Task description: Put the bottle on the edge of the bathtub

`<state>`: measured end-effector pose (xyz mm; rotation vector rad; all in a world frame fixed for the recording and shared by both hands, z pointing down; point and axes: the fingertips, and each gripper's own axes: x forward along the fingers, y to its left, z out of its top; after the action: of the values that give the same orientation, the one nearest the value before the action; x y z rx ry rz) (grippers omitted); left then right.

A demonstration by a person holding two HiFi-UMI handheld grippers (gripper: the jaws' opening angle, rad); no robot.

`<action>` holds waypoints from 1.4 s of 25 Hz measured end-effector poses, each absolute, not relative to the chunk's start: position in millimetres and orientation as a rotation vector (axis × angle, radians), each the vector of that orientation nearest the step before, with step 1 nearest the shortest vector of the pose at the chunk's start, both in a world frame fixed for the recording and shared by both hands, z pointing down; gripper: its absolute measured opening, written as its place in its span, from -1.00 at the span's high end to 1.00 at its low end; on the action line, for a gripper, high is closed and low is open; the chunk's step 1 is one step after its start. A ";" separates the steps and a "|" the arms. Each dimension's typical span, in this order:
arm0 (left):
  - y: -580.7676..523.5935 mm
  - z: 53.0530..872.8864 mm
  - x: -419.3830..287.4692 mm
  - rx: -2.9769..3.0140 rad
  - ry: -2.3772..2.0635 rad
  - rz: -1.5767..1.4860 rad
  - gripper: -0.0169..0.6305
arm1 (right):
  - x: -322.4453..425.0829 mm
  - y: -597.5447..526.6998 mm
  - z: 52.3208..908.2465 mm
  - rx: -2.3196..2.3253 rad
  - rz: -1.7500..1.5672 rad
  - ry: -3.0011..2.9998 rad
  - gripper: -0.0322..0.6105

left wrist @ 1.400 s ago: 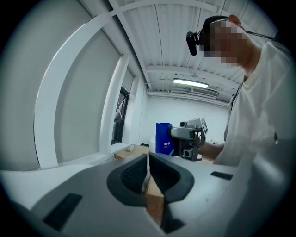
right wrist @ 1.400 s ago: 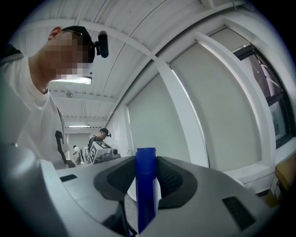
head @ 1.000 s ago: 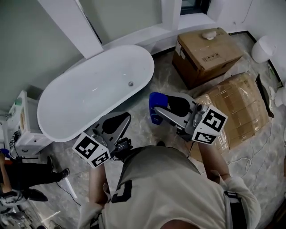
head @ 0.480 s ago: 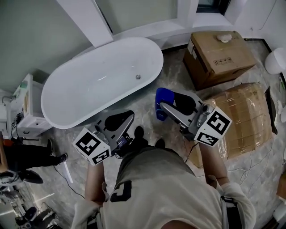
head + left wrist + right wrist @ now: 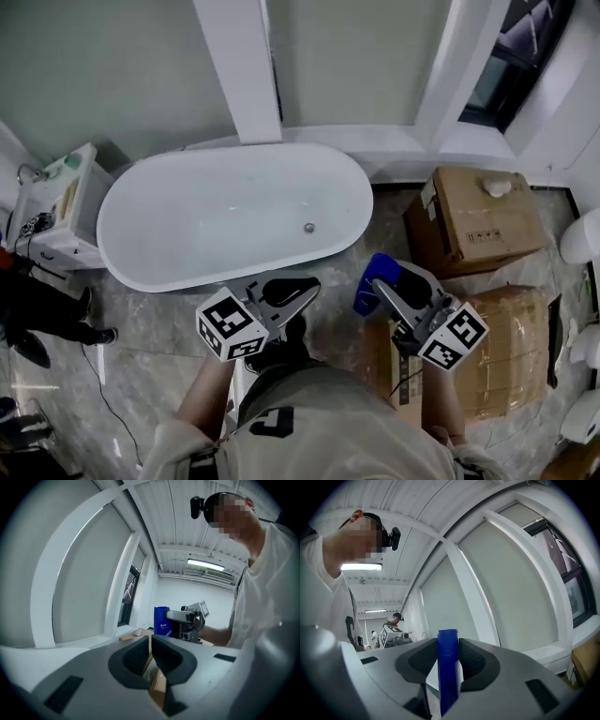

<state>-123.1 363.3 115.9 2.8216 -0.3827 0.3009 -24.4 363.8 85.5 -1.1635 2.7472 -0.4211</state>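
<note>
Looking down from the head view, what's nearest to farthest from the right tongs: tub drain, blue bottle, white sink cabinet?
1. Blue bottle: gripped in the right tongs.
2. Tub drain: up and left, inside the bathtub.
3. White sink cabinet: far left.

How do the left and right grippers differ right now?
1. Load: the right gripper is shut on the blue bottle, which stands upright between its pads. The left gripper is shut with nothing between its jaws.
2. Place: in the head view the left gripper is in front of the bathtub's near side. The right gripper is off its right end, by the cardboard boxes.
Shared: both are over the floor, short of the tub.
</note>
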 end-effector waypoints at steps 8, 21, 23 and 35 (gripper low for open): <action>277.5 115.2 -177.3 2.744 -0.542 0.241 0.73 | -71.3 272.4 72.1 -1.113 -0.391 2.810 0.43; 167.4 125.1 -267.0 2.603 -0.914 0.101 0.73 | -144.4 135.0 65.9 -0.908 -0.502 2.850 0.43; 156.2 121.7 -282.9 2.582 -0.965 0.076 0.73 | -153.3 118.8 59.7 -0.862 -0.577 2.801 0.43; 134.8 106.4 -233.6 2.547 -1.166 0.045 0.73 | -137.2 70.0 63.9 -0.578 -0.570 2.909 0.43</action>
<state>-233.6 134.8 106.4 2.5468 -1.1663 0.0452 -137.2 70.0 63.9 -0.5782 2.9094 -0.5698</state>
